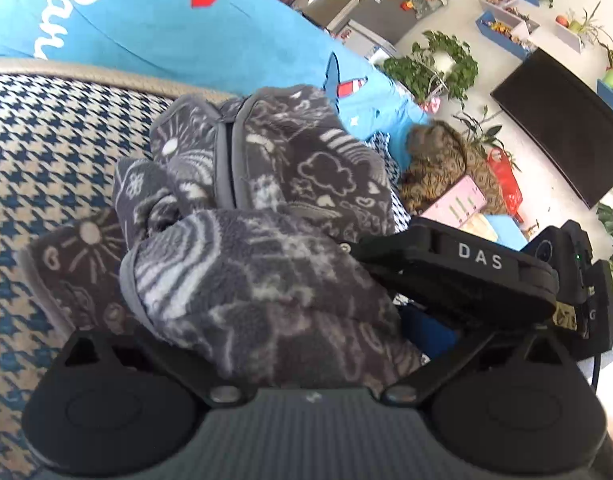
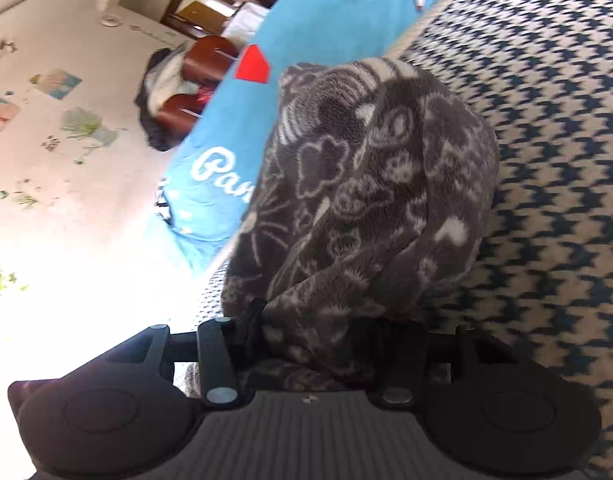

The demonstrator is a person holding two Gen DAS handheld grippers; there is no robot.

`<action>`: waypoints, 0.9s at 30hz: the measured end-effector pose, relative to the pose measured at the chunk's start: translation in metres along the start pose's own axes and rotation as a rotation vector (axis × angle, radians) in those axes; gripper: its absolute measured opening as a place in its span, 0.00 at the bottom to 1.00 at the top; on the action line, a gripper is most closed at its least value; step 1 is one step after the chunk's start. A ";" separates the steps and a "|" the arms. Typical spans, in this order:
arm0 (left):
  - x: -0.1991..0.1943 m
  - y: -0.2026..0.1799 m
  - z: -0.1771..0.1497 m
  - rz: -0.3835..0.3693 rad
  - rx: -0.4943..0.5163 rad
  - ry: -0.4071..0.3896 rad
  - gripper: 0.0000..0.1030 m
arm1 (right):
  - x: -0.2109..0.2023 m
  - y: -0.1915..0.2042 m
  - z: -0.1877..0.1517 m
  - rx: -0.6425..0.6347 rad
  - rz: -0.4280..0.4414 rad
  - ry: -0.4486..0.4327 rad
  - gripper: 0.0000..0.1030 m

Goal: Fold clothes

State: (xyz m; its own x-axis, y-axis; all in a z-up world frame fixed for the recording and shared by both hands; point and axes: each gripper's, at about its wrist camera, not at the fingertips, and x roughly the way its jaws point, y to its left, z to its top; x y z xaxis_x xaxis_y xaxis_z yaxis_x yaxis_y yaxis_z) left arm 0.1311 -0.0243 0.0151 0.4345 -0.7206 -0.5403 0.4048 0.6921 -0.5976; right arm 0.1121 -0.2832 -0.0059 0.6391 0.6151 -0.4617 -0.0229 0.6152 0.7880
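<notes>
You are gripping the grey patterned fleece garment point(image 1: 266, 208) with both tools: your left gripper point(image 1: 306, 344) is buried under its folds, your right gripper point(image 2: 318, 332) is pinching a bunched edge. It is hanging bunched over the houndstooth cover point(image 1: 46, 160), extending straight ahead of both, equally near.

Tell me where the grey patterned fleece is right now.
The grey fleece garment is bunched centre-frame in both wrist views, on the houndstooth surface beside the blue blanket, pinched by the right gripper.
</notes>
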 end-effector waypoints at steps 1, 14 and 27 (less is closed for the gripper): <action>-0.007 0.001 0.001 0.010 0.001 -0.016 0.99 | 0.003 0.006 -0.001 -0.012 0.018 0.002 0.50; -0.125 0.002 0.014 0.165 0.060 -0.274 0.99 | 0.054 0.099 -0.010 -0.179 0.324 0.012 0.50; -0.212 0.025 0.021 0.366 0.018 -0.438 0.99 | 0.106 0.153 -0.043 -0.209 0.556 0.087 0.50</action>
State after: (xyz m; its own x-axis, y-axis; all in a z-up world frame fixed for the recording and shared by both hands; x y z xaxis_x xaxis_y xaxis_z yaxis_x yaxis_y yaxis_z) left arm 0.0656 0.1462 0.1270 0.8404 -0.3522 -0.4119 0.1773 0.8969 -0.4052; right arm 0.1429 -0.1029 0.0478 0.4232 0.9051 -0.0415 -0.4920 0.2680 0.8283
